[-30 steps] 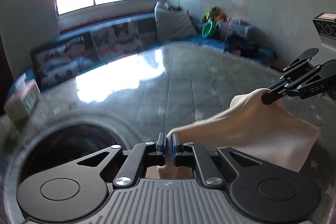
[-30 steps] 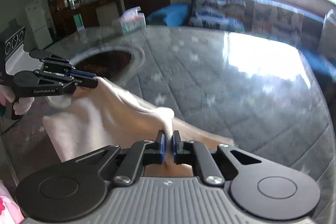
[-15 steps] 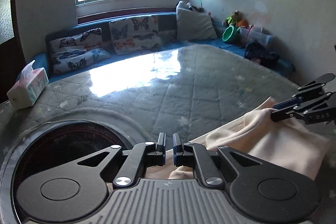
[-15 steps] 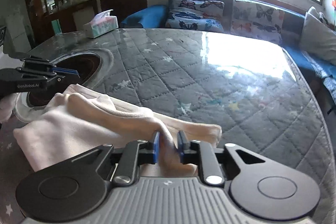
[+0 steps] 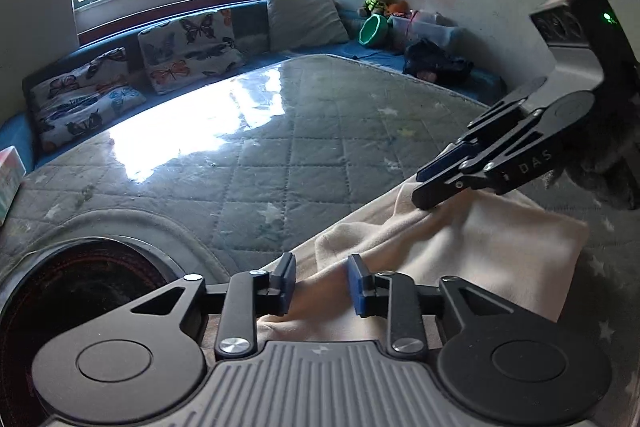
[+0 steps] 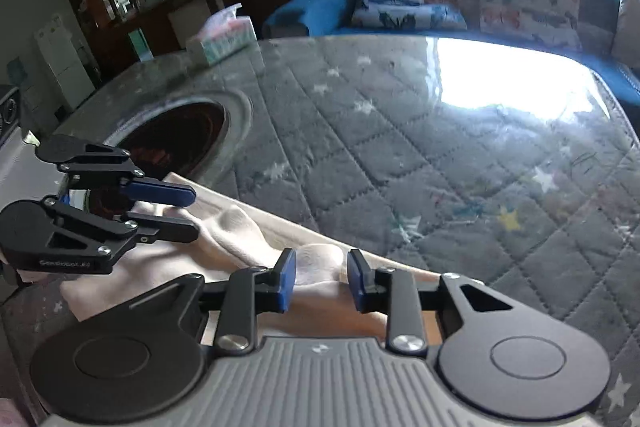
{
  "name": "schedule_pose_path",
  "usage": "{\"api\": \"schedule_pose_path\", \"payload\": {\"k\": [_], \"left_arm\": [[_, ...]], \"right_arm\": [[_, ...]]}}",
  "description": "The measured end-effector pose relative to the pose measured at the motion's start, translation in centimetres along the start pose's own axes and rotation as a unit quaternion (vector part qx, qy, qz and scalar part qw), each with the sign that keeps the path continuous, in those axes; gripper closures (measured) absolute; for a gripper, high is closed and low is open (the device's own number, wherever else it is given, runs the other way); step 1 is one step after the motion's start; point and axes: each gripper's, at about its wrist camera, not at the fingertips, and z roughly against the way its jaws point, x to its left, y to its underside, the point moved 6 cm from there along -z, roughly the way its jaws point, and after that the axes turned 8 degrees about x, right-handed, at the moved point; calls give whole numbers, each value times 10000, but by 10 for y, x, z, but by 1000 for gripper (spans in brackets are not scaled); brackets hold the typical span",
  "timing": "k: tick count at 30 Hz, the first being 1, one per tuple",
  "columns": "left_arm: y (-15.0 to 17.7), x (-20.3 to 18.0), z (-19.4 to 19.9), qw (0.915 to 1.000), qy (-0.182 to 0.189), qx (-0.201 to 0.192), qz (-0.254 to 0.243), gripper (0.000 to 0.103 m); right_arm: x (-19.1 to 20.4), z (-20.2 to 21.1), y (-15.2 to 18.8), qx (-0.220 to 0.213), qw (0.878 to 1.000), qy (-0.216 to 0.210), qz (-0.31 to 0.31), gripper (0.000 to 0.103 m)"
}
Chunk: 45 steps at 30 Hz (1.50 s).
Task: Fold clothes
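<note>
A cream garment [image 5: 480,251] lies folded over itself on the quilted grey table cover [image 5: 304,155], near the front edge. My left gripper [image 5: 321,283] stands open, its blue pads apart over one rumpled end of the fabric. My right gripper [image 6: 321,279] is open too, with a raised fold of the garment [image 6: 240,239] lying loose between its pads. In the left wrist view the right gripper [image 5: 422,185] rests its fingertips on the cloth's far end. The right wrist view shows the left gripper [image 6: 192,213] open above the other end.
A round dark opening [image 6: 172,139] is set into the table just beyond the garment's left end. A tissue box [image 6: 222,39] stands at the table's far edge. A blue sofa with butterfly cushions [image 5: 188,47] runs behind the table. Glare lies on the glossy cover.
Both grippers have gone from shut on the garment to open. The garment has come down and now rests on the table between them.
</note>
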Motion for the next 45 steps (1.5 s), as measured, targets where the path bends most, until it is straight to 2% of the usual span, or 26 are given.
{"api": "schedule_pose_path", "payload": {"k": [1, 3, 6, 9, 11, 17, 19, 22, 25, 28, 39, 45], "left_arm": [[1, -1, -1, 10000, 24, 2, -33, 90], [-1, 0, 1, 10000, -39, -78, -48, 95], [-5, 2, 8, 9994, -195, -278, -14, 99], [-11, 3, 14, 9987, -293, -410, 90, 99], [-14, 1, 14, 9989, -139, -417, 191, 99], [-24, -23, 4, 9983, 412, -326, 255, 98], [-25, -25, -7, 9988, 371, -218, 250, 98], [-25, -13, -25, 9983, 273, 19, 523, 98], [-24, -5, -31, 9968, 350, 63, 710, 98], [-25, -3, -33, 9972, 301, 47, 681, 98], [-27, -5, -38, 9978, 197, 71, 634, 97], [-26, -5, -38, 9976, 182, 91, 663, 97]], "right_arm": [[0, -3, 0, 58, 10000, -47, -9, 80], [2, -5, 0, 90, 9999, -97, 7, 92], [6, 2, -3, -143, 9998, 74, 153, 98], [12, 14, -10, -666, 9969, 271, 304, 98], [13, 14, -15, -867, 9950, 397, 293, 98], [4, -15, -13, -611, 9967, 518, 163, 97], [2, -16, -13, -610, 9968, 514, 113, 94], [0, -11, -14, -665, 9964, 515, 57, 91], [6, 3, -11, -736, 9962, 449, 153, 90], [14, 7, -3, -708, 9965, 347, 288, 91], [3, 16, 19, -772, 9947, 678, 83, 91], [-8, 19, 38, -591, 9943, 890, 30, 91]]}}
